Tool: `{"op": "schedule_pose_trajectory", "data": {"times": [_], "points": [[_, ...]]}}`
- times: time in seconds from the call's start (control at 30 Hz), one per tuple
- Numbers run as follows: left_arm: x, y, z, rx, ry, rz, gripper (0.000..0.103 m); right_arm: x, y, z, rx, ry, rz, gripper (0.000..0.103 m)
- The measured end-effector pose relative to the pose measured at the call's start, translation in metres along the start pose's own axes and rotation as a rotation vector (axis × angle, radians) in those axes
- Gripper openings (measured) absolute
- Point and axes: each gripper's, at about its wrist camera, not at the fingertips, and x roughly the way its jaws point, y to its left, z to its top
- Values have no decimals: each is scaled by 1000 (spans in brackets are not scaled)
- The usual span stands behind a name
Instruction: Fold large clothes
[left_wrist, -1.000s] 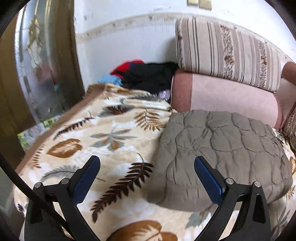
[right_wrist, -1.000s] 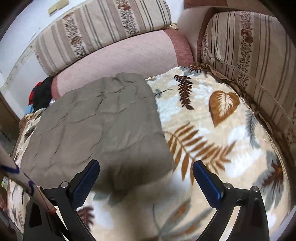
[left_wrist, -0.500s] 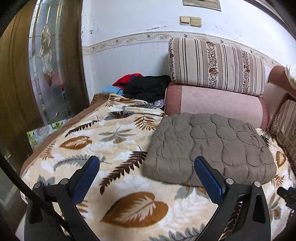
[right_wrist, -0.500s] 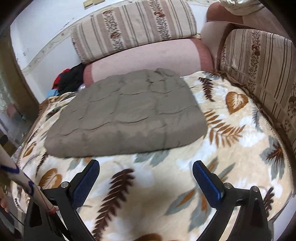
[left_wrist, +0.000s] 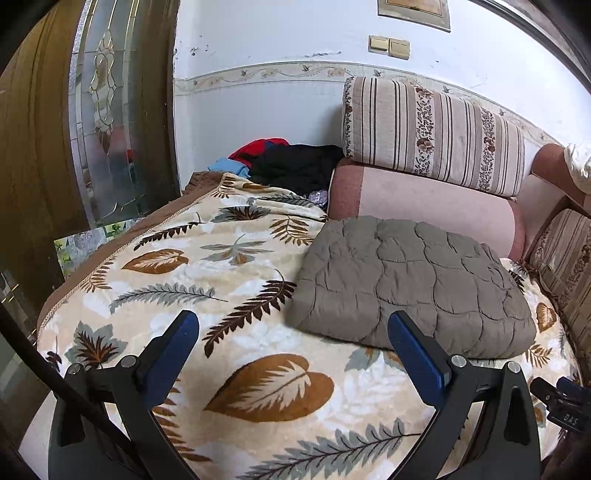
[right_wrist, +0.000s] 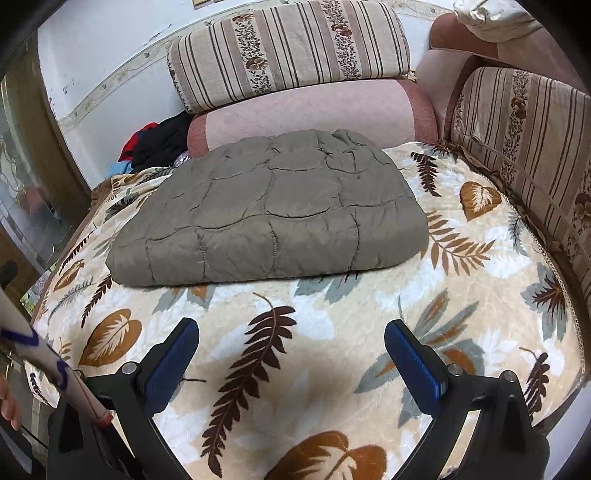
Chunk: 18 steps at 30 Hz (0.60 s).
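A leaf-patterned blanket (left_wrist: 236, 280) (right_wrist: 332, 332) in cream, brown and grey covered the whole seat of a corner sofa and was the largest thing in both views. Behind it ran the pink sofa back (left_wrist: 436, 203) (right_wrist: 314, 110), with a striped, flower-banded cushion (left_wrist: 432, 136) (right_wrist: 288, 48) resting on top, and a second striped cushion (right_wrist: 524, 147) stood along the right side.

On the blanket lay the folded garment, a grey-brown quilted jacket (left_wrist: 410, 284) (right_wrist: 273, 210), flattened into a thick rectangular pad. Its far edge sat just beside the pink sofa back, and it lay flat, with blanket showing on its left, right and near sides.

In the far left corner, between the wall and the sofa back, a heap of black, red and blue clothes (left_wrist: 288, 162) (right_wrist: 159, 144) was piled, well apart from the jacket's near edge. A glazed wooden door (left_wrist: 107, 110) stood to the left.

The left gripper (left_wrist: 291, 343) hung over the blanket with its blue-padded fingers spread wide and nothing between them; its right finger overlapped the jacket's near edge in view, though contact could not be judged. The right gripper (right_wrist: 291, 350) was likewise spread wide and empty, above bare blanket, clear of the jacket.
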Motion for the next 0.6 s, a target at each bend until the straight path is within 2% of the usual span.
{"op": "schedule_pose_trajectory", "data": {"times": [0.27, 0.6], "points": [[-3, -7, -5, 13, 13, -14, 102, 1, 5, -3, -29, -4, -15, 102], [7, -29, -20, 63, 90, -34, 102, 7, 6, -9, -58, 0, -63, 102]]}}
